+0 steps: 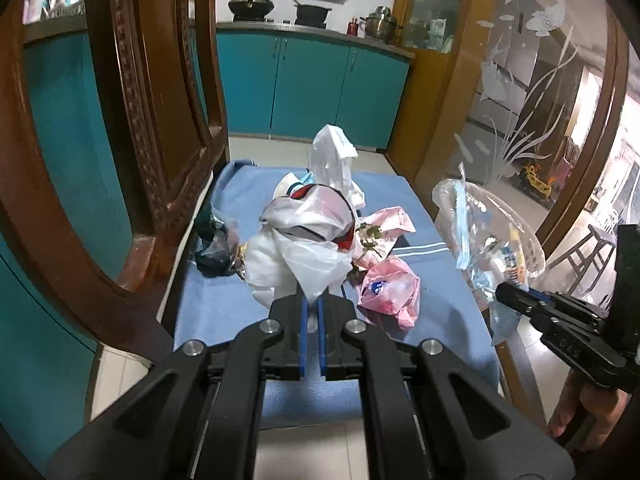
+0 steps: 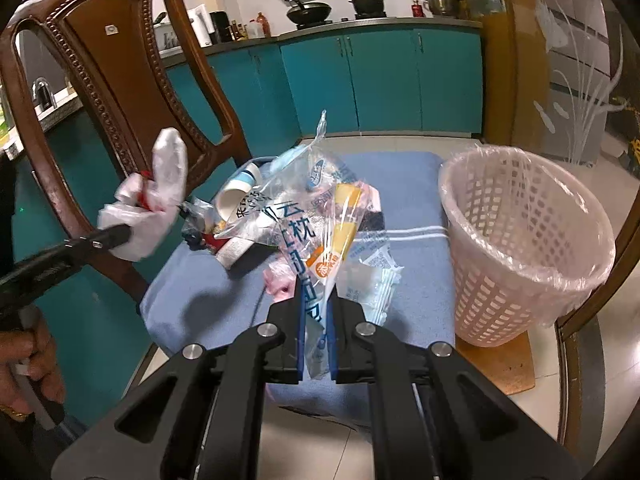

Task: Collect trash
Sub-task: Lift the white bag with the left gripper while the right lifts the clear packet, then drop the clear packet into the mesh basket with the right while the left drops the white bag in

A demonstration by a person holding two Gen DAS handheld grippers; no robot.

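Observation:
My left gripper (image 1: 313,308) is shut on a white plastic bag (image 1: 304,240) with red and black trim, held above the blue chair cushion (image 1: 224,304); the bag also shows in the right wrist view (image 2: 148,216). My right gripper (image 2: 314,312) is shut on a clear printed wrapper (image 2: 296,216) with a yellow sachet, lifted over the cushion (image 2: 400,176). More trash lies on the cushion: pink bags (image 1: 390,292), a dark bag (image 1: 216,244), a paper cup (image 2: 240,196). A pink mesh waste basket (image 2: 516,248) with a clear liner stands to the right.
A carved wooden chair back (image 2: 120,80) rises at the left of the cushion. Teal kitchen cabinets (image 2: 380,84) stand behind. A frosted glass door (image 1: 520,92) in a wooden frame is on the right. The basket sits on a wooden board (image 2: 508,364).

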